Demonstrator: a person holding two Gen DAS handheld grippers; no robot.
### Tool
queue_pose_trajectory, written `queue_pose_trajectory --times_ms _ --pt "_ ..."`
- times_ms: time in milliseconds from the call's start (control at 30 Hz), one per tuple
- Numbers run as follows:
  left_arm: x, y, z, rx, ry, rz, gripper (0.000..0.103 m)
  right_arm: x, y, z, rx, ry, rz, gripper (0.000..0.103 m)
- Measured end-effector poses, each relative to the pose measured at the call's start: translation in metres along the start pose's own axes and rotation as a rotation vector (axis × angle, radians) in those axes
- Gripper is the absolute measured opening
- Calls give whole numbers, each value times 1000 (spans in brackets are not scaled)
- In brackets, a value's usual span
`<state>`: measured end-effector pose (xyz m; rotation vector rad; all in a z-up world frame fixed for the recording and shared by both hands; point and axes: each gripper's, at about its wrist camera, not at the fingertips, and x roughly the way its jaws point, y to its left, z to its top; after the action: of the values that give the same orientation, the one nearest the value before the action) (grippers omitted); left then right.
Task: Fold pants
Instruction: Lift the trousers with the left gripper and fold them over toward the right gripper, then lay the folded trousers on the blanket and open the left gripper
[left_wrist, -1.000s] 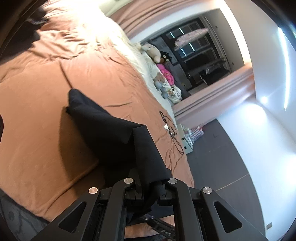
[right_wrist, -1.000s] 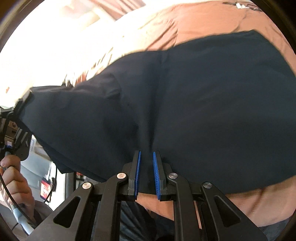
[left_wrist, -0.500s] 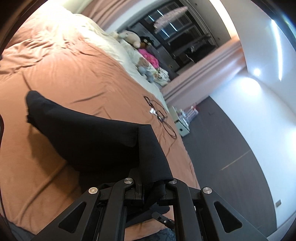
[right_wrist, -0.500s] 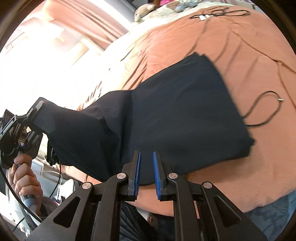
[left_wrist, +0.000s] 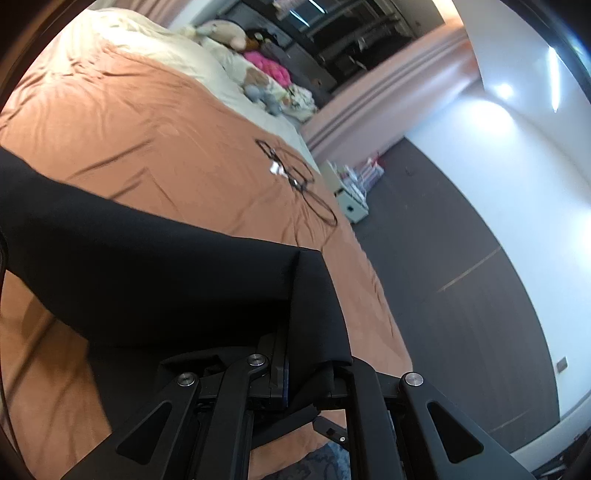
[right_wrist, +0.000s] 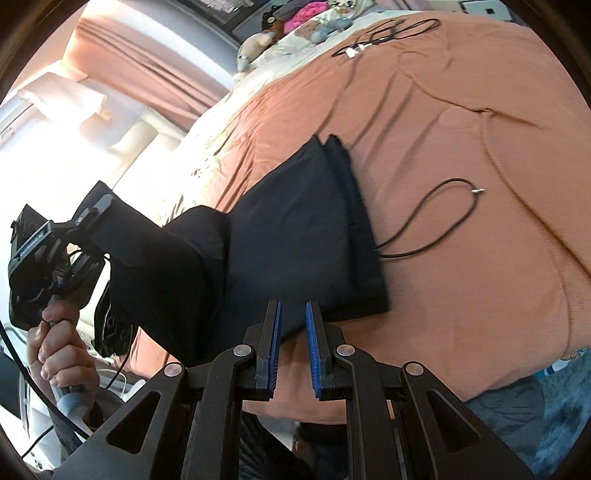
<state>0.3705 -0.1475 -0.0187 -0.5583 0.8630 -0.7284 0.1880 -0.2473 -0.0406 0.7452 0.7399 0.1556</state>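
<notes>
Left gripper (left_wrist: 306, 373): I see it clamped on one end of the black pants (right_wrist: 303, 236), lifted off the bed.
Right gripper (right_wrist: 293, 347): fingers apart, empty, just short of the pants' near edge.
Pants: far part lies flat on the orange bedspread (right_wrist: 461, 155), beside a black cable (right_wrist: 436, 221).

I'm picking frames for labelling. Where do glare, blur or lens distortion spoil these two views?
Right wrist view: the window is blown out white, bleaching the bedspread edge. Left wrist view: a glare spot on the wall; the stuffed toys are soft. Both views: fisheye bending, dark corners; the black pants show hardly any texture.
</notes>
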Motion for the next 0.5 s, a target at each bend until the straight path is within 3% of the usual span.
queue_pose_trajectory --times_ms 500 --pt "101 -25 -41 130 287 25 8 -32 -30 -19 90 -38 -37 11"
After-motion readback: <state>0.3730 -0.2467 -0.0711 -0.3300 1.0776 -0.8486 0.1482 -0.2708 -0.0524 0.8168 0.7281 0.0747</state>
